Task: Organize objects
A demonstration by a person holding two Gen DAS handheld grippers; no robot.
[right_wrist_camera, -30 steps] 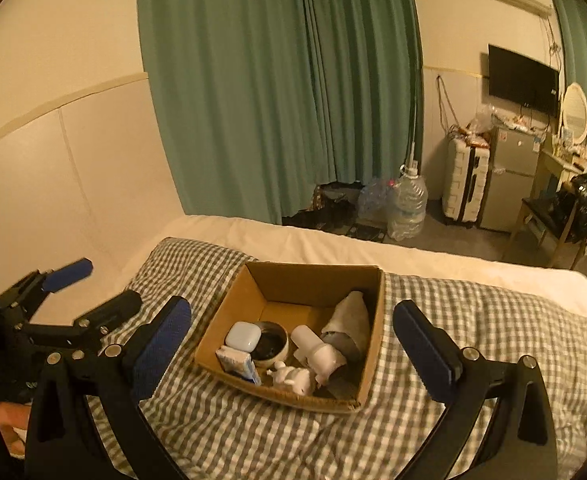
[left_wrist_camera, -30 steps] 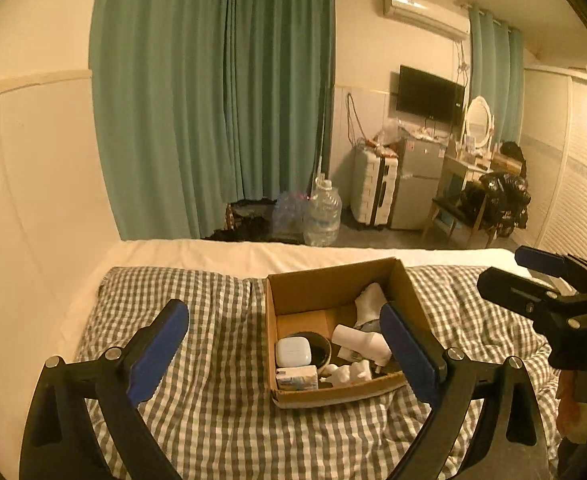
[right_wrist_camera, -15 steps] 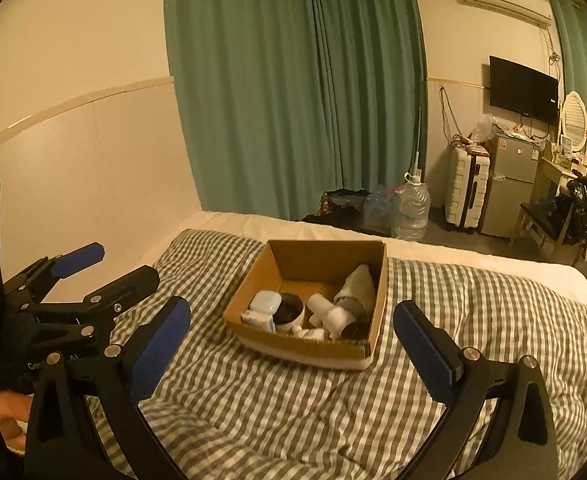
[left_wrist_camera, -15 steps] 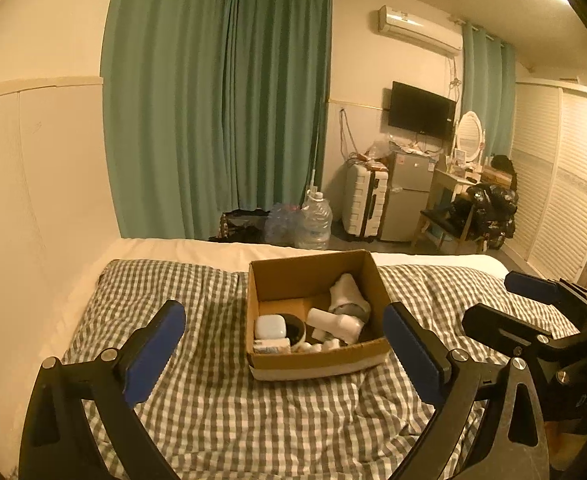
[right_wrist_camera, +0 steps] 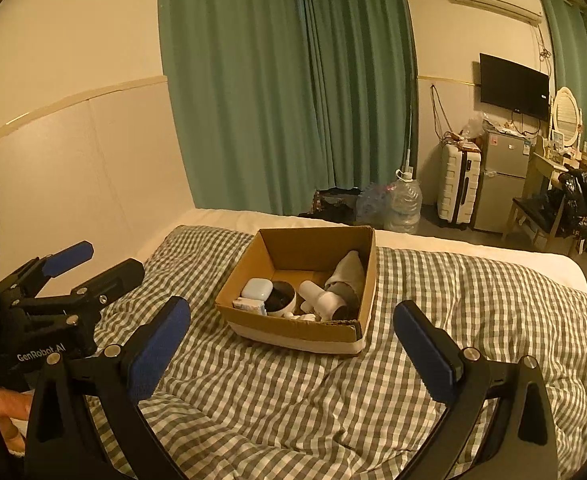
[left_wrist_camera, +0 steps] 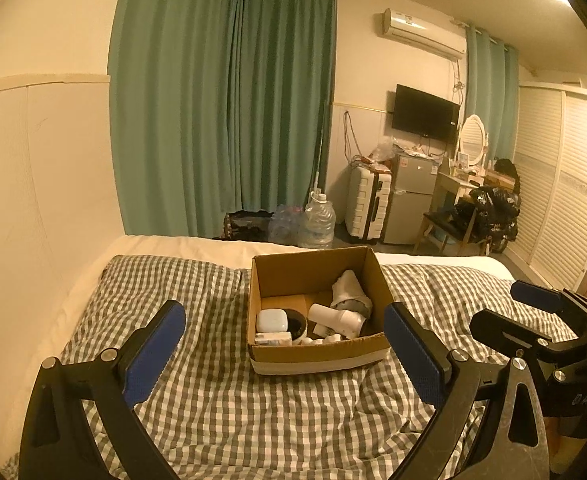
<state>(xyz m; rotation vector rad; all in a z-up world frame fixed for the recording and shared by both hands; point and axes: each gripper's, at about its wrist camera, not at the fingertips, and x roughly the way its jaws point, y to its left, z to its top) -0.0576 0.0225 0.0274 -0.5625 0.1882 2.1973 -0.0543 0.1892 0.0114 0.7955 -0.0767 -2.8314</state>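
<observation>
We hold both grippers, left gripper (left_wrist_camera: 283, 354) and right gripper (right_wrist_camera: 293, 342), spread wide and empty; the cardboard box (left_wrist_camera: 317, 354) already holds everything, so the organizing looks done

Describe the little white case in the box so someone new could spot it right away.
On the checked blanket sits an open cardboard box. In its near left corner, the white case rests on the dark bowl's rim. It is a smooth rounded rectangle, unlike the tube-shaped things beside it.

Small white bits (left_wrist_camera: 325, 339) at box (left_wrist_camera: 317, 356) front: too small to ID.
</observation>
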